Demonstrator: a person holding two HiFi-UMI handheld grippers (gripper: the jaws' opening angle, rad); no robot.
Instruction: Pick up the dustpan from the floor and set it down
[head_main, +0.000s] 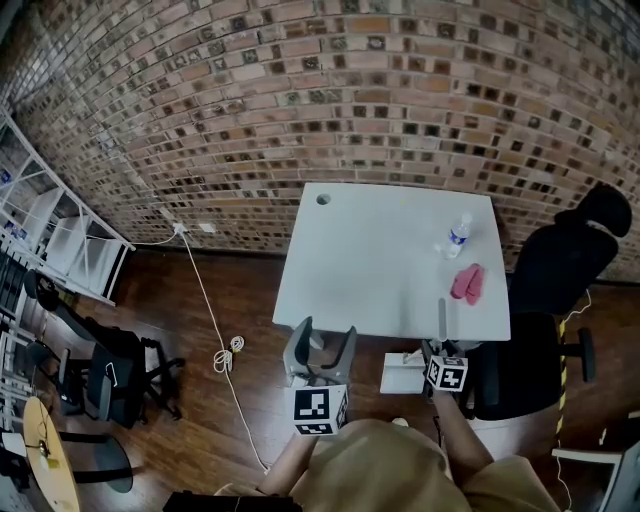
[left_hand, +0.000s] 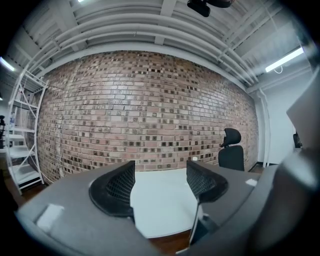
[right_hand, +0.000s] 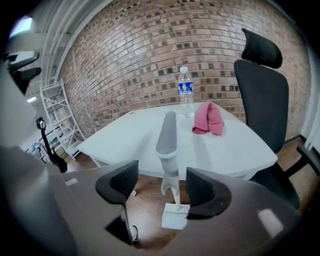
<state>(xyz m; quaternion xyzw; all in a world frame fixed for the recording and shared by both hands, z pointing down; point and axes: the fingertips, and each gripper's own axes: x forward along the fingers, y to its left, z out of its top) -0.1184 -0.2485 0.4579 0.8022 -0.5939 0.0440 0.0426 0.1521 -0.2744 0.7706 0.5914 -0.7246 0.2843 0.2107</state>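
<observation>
Plainly, the dustpan (right_hand: 175, 218) stood on the floor just beside the tabletop (right_hand: 125, 137), pan down and its grey handle (right_hand: 167, 140) upright. The right tongs (right_hand: 161, 187) were spread with that handle between them, neither pad pressing on it, so nothing steadied it. The risk, as I judged it, was a tip: a tall handle over a small pan looked top-heavy, and one pad brushing it on the way out could send it over — onto the floor or against the tabletop edge. Whether the handle leaned on that edge could not be told. The left tongs (left_hand: 160, 182) were spread too and empty, aimed across the tabletop at the brick wall (left_hand: 150, 110) — poorly placed to catch anything.
</observation>
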